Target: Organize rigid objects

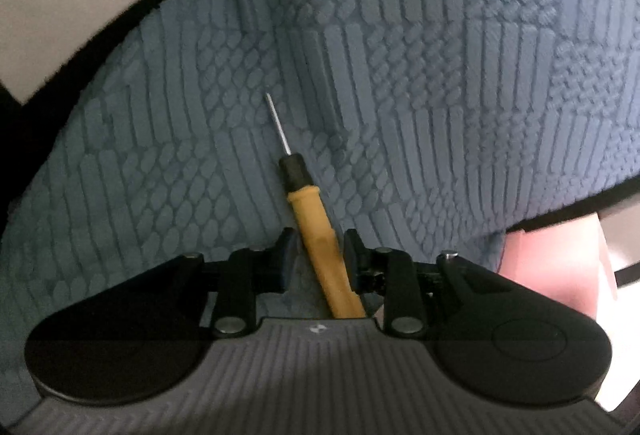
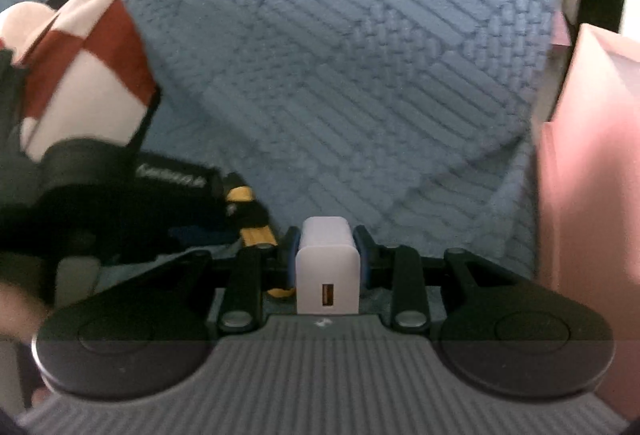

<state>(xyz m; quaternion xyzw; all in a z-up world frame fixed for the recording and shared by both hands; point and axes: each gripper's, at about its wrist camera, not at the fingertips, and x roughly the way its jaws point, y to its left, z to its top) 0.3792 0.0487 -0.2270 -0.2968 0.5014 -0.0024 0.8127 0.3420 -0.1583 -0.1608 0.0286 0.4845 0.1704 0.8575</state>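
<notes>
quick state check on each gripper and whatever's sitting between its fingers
left gripper: open, pads not clamping the tool
yellow-handled precision screwdriver: between the fingers, thin tip pointing away
right gripper: shut
white USB wall charger: clamped, port facing camera

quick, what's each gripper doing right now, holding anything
left gripper: around the yellow-handled screwdriver, but a gap shows at one pad; grip cannot be told.
right gripper: shut on the white usb charger.
</notes>
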